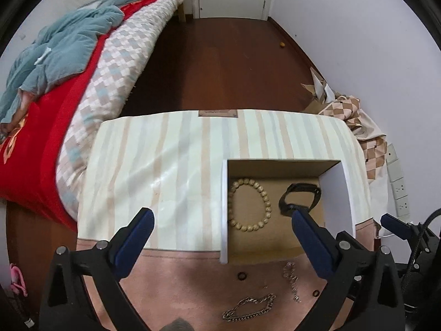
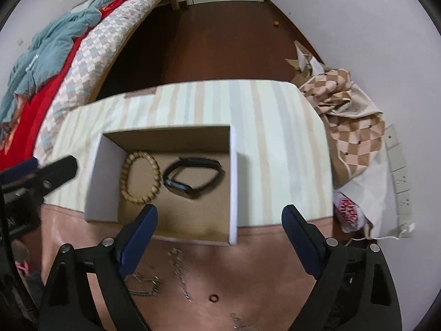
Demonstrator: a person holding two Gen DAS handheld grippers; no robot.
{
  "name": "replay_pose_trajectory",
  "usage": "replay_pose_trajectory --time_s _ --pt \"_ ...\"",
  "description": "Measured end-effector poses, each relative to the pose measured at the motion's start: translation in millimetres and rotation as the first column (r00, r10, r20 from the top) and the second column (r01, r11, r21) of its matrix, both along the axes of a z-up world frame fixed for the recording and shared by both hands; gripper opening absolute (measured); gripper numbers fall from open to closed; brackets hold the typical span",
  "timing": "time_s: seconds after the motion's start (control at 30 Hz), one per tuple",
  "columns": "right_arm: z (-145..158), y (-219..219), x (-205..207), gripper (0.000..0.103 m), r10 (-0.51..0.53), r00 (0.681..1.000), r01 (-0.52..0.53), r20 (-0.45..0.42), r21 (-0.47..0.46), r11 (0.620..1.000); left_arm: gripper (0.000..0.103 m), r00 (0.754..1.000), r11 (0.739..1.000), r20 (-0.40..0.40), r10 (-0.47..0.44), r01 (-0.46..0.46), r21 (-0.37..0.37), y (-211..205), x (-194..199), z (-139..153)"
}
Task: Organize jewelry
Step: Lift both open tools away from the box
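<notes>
1. Left gripper (image 1: 222, 222): jaws spread wide, nothing between them. It hovers over the striped cloth (image 1: 171, 165), left of the box (image 1: 278, 165); its right fingertip overlaps the watch's near edge in the left wrist view, and contact cannot be told.
2. Right gripper (image 2: 219, 216): jaws spread wide, empty. It hangs over the box's near edge. The right wrist view is slightly blurred.
3. The box is open-topped, white outside and brown inside, and sits on the striped cloth with its near end over the pink surface (image 1: 179, 273).
4. Inside the box: a bead bracelet (image 1: 249, 205) lies flat on the left half; a black watch (image 1: 300, 198) lies on the right half, strap looped. The two are close but apart in the right wrist view (bracelet (image 2: 140, 178), watch (image 2: 193, 176)).
5. Outside the box, on the pink surface just in front of it:
   - a thick chain (image 1: 248, 307), nearest the camera;
   - a thin chain (image 1: 292, 281), running away from the box's near edge;
   - a ring (image 1: 242, 276) left of the thin chain;
   - a second ring (image 1: 315, 293) right of it.
6. In the right wrist view only one ring (image 2: 213, 298) shows; the thick chain (image 2: 143, 284) is partly hidden behind the left finger.
7. Surroundings: a bed (image 1: 82, 88) to the left, a wood floor (image 1: 220, 63) beyond the table.
</notes>
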State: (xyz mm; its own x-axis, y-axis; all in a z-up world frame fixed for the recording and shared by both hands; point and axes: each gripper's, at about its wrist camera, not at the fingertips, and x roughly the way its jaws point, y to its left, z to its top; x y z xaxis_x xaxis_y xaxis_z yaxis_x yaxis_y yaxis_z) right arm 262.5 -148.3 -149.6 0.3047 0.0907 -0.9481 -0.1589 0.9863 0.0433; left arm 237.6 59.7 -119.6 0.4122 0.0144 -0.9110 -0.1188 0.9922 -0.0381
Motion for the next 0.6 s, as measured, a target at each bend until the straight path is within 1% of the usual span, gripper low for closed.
replay_pose_trajectory --time_s 0.13,0.2,0.3,0.43,0.6 --pt "-5 0 -10 0.100 0.006 1.000 -0.006 0.005 -0.018 1.000 0.102 1.000 0.999 0.007 -0.005 0.005 0.047 -3 -14 -3" --pt "-3 -1 -15 0.100 0.002 1.000 -0.001 0.020 -0.034 0.999 0.102 1.000 0.999 0.006 0.002 -0.003 0.050 -2 -19 -3" --pt "3 -3 -20 0.100 -0.008 1.000 0.009 0.029 -0.026 1.000 0.102 1.000 0.999 0.015 0.016 -0.017 0.049 -1 -27 2" --pt "17 -5 -31 0.100 -0.014 0.998 0.016 0.058 -0.022 1.000 0.102 0.999 0.999 0.040 0.025 -0.027 0.047 -1 -41 13" --pt "44 -9 -50 0.100 -0.026 0.992 0.029 0.122 -0.023 0.999 0.102 0.995 0.996 0.092 0.035 -0.043 0.082 -3 -64 35"
